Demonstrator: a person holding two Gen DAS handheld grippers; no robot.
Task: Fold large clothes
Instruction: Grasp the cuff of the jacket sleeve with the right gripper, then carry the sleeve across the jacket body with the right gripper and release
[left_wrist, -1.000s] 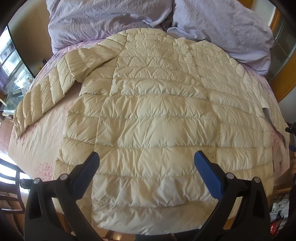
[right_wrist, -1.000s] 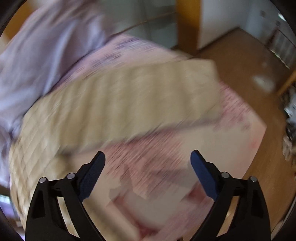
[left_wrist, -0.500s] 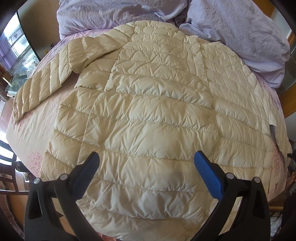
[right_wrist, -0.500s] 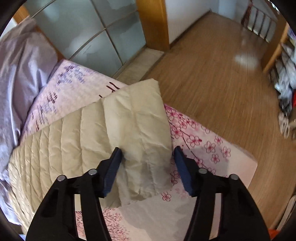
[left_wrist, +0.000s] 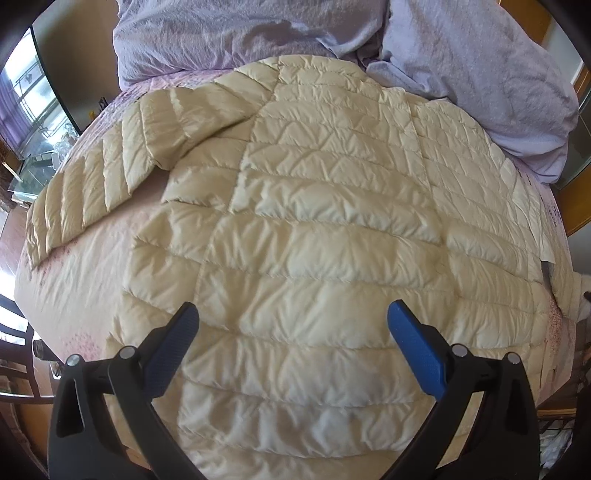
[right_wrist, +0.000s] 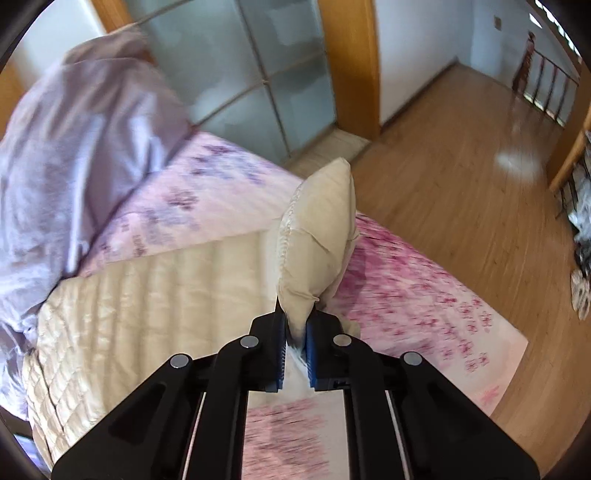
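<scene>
- Two grippers in play, one per hand.
- Left gripper: jaws spread wide, gripping nothing, hanging above the lower body of the cream quilted down jacket.
- Jacket lies flat on the floral bedsheet, filling most of the area ahead of the left gripper; one sleeve stretches out far to its left.
- Lavender duvet bunched beyond the jacket's collar end.
- Right gripper: jaws pressed together, pinching the sleeve cuff, which stands up just ahead of the fingertips.
- Rest of that sleeve lies to the left of the right gripper on the sheet.
- Wooden floor ahead and to the right, past the bed edge.
</scene>
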